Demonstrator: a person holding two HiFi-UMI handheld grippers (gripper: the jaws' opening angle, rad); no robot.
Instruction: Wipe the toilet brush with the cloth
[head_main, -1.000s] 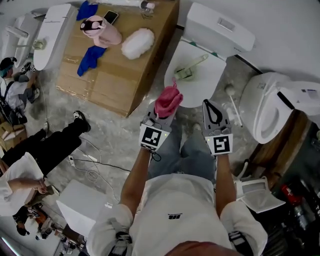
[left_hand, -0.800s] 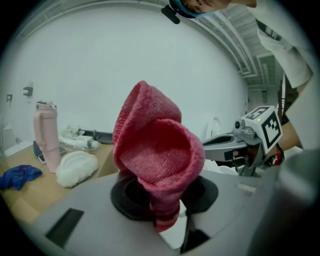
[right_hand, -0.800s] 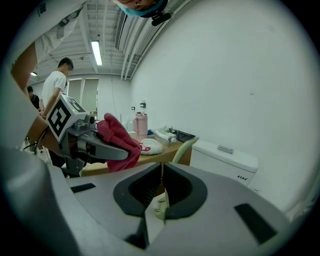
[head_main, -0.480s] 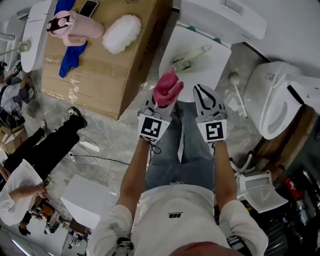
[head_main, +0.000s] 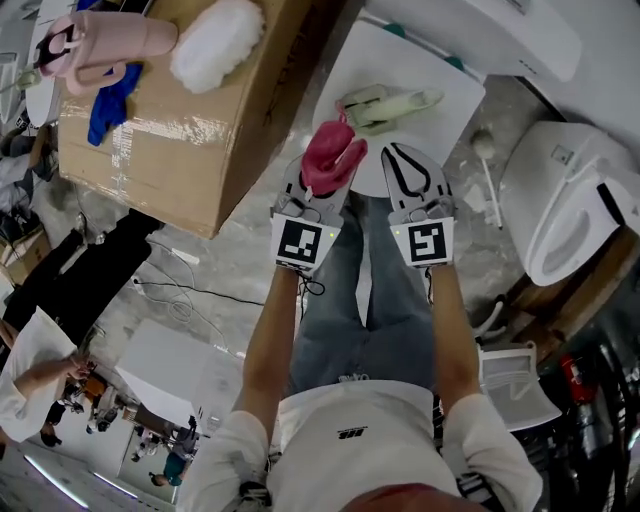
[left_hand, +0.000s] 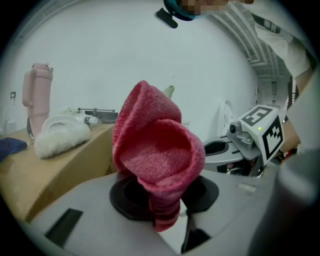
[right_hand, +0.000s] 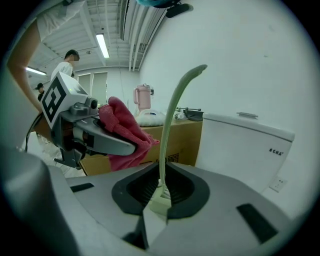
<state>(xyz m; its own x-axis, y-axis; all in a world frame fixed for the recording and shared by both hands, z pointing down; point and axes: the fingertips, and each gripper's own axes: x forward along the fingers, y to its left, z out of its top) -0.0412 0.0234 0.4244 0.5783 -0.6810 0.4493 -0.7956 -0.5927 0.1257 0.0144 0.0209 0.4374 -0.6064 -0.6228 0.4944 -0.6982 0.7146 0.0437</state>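
Observation:
A pale green toilet brush (head_main: 385, 100) is on the closed white toilet lid (head_main: 440, 135); its curved handle (right_hand: 172, 120) rises in front of the right gripper. My left gripper (head_main: 322, 182) is shut on a bunched pink-red cloth (head_main: 333, 158), which bulges above the jaws (left_hand: 157, 150). My right gripper (head_main: 403, 160) hovers just short of the brush. Its jaws have just been opening and stand slightly apart with nothing gripped; the brush's base (right_hand: 161, 202) shows through the gap. Both grippers sit side by side over the lid's near edge.
A cardboard box (head_main: 180, 130) at the left carries a pink bottle (head_main: 100, 40), a white fluffy pad (head_main: 215, 40) and a blue cloth (head_main: 105, 100). A second toilet (head_main: 570, 200) stands right, with a white brush (head_main: 487, 170) on the floor between. Cables (head_main: 190, 290) and people are lower left.
Both grippers have come down and closer to the brush on the lid. The right jaws, shut before, now show a small gap. The cloth stays in the left gripper.

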